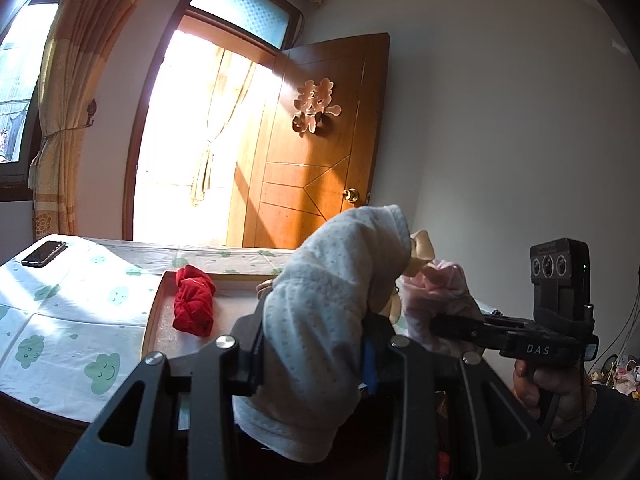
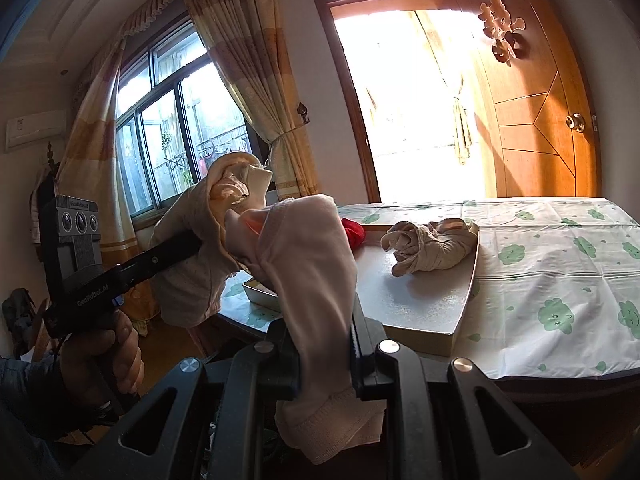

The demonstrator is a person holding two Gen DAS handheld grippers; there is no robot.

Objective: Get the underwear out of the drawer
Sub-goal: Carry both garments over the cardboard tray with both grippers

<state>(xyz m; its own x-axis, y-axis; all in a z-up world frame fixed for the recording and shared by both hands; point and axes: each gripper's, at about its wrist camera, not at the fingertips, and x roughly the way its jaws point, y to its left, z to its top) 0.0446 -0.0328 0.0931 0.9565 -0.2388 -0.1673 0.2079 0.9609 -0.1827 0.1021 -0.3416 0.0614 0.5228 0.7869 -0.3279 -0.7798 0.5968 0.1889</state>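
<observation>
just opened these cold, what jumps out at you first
Each gripper is clamped on a rolled garment held up in the foreground: the left gripper on a dotted white piece, the right gripper on a pale pink piece. Behind them a red bundle and a beige bundle lie on a shallow tray, with the sunlit doorway blazing beyond.

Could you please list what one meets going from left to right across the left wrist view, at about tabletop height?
Phone → red underwear → white dotted underwear in the left gripper → pink underwear in the right gripper → the hand holding it.
</observation>
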